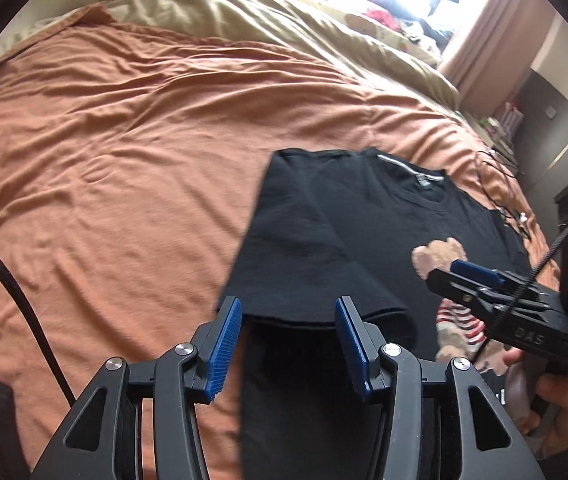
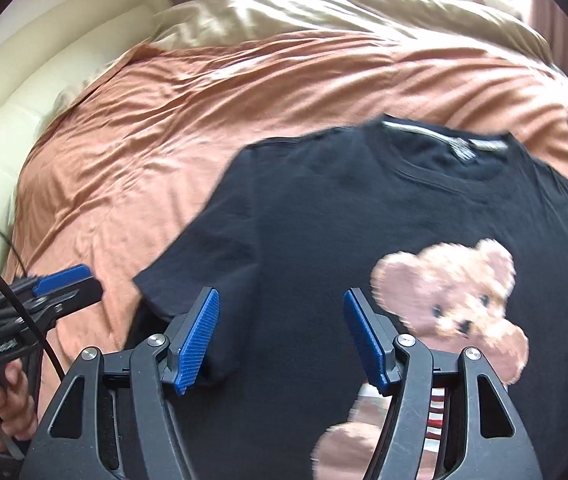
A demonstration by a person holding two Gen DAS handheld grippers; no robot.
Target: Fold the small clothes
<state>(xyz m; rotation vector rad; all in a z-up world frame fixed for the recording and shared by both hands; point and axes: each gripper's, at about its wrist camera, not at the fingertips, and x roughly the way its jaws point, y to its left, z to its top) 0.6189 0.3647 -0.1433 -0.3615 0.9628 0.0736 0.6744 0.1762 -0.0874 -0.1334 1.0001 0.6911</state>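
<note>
The left gripper [image 1: 287,344] hangs over the near left part of a black T-shirt [image 1: 323,240], its blue pads [image 1: 224,352] spread apart with only cloth below them and nothing pinched; the right gripper [image 2: 280,336] is likewise spread, its pads [image 2: 200,344] clear of the fabric and holding nothing; in the left wrist view the right gripper [image 1: 471,276] enters from the right edge above the shirt's print, gripped by a hand [image 1: 555,404], though its jaws cannot be judged from that side angle.

The T-shirt [image 2: 323,220] lies flat on the bed, neck toward the far side, with a pale strip and a label inside the collar [image 2: 443,136]; a brown teddy bear print [image 2: 455,300] in a red-and-white striped top sits on the chest; the shirt's left sleeve [image 1: 315,272] is folded inward over the body, so the left edge runs as a fairly straight line; that sleeve's hem lies just past the left gripper's pads.

Beyond the shirt an orange sheet [image 1: 104,140], rumpled into low wrinkles, spreads wide to the left and far side, giving open room there; a beige duvet [image 1: 244,16] is bunched along the far edge; thin dark cables [image 1: 499,184] lie on the sheet just off the shirt's right shoulder, and the bed's edge is near on that side.
</note>
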